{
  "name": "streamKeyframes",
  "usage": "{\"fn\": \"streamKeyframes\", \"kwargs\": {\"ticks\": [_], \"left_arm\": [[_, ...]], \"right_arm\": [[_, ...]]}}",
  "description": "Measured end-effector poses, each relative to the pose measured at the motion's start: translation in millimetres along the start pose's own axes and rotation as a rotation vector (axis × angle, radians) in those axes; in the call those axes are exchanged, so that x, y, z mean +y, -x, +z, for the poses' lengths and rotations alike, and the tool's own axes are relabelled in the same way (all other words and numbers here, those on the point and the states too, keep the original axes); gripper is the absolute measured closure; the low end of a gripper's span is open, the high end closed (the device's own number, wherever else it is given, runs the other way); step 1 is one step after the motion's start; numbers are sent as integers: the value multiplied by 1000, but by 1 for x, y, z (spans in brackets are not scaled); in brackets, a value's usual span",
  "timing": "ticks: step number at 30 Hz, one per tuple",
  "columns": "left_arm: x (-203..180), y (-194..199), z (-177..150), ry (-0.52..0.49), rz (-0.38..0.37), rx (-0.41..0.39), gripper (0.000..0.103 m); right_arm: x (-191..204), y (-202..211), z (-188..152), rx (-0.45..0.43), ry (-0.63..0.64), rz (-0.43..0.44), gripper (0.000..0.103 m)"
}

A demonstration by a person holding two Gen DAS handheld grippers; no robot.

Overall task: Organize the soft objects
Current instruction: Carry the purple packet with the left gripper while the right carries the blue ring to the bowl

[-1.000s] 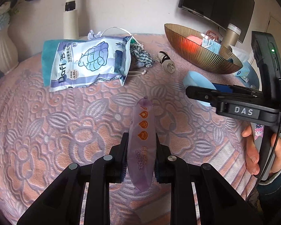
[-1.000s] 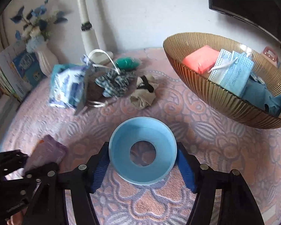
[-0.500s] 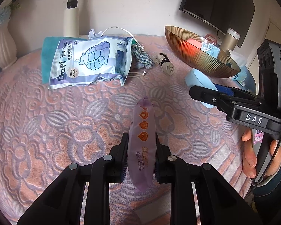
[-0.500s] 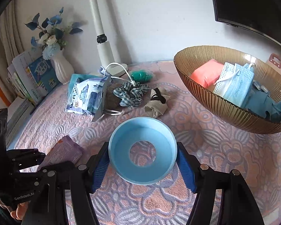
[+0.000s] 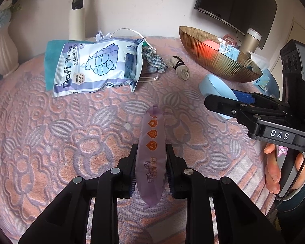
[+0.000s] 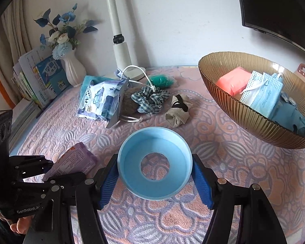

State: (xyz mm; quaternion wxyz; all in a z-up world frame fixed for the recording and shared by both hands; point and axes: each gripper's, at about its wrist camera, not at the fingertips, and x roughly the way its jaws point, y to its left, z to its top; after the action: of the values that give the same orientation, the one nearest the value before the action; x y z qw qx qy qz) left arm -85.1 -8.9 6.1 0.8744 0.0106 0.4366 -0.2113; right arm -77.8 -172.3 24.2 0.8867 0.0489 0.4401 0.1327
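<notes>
A purple tissue packet (image 5: 151, 152) with orange drops stands on edge between the pads of my left gripper (image 5: 151, 148). The jaws are opening slightly, but the pads still press the packet's sides. It hangs just above the pink patterned cloth (image 5: 50, 142). My right gripper (image 6: 155, 162) is shut on a light blue ring-shaped dish (image 6: 132, 162) with a hole in its middle, gripped by the rim. The right wrist view also shows the purple packet (image 6: 75, 162) and the left gripper (image 6: 36, 166) at lower left. A ribbed amber bowl (image 6: 233, 109) at right holds a pink pack, face masks and a blue cloth.
At the back of the cloth lie a wipes pack (image 6: 100, 99), a checked scrunchie (image 6: 150, 99), a beige mesh pouch (image 6: 178, 111) and a green bundle (image 6: 161, 80). A white vase (image 6: 73, 69), books (image 6: 40, 77) and a lamp pole (image 6: 120, 40) stand along the wall.
The right gripper with the blue dish has drifted right and turned a little, bringing more of the wall into its view. The left gripper and the purple packet stay put.
</notes>
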Motion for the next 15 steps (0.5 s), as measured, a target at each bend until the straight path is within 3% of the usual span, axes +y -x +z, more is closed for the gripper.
{"fn": "streamKeyframes", "kwargs": {"ticks": [5, 8, 13, 15], "left_arm": [[-3, 0, 0, -14, -1, -12, 82], [-9, 9, -2, -47, -1, -62, 83], [-19, 15, 1, -65, 54, -83, 84], [-25, 23, 6, -59, 30, -90, 84]], "right_arm": [[1, 5, -1, -19, 14, 46, 36], [4, 8, -1, -35, 29, 57, 36], [1, 19, -3, -77, 11, 70, 36], [-2, 29, -5, -106, -7, 78, 36]]}}
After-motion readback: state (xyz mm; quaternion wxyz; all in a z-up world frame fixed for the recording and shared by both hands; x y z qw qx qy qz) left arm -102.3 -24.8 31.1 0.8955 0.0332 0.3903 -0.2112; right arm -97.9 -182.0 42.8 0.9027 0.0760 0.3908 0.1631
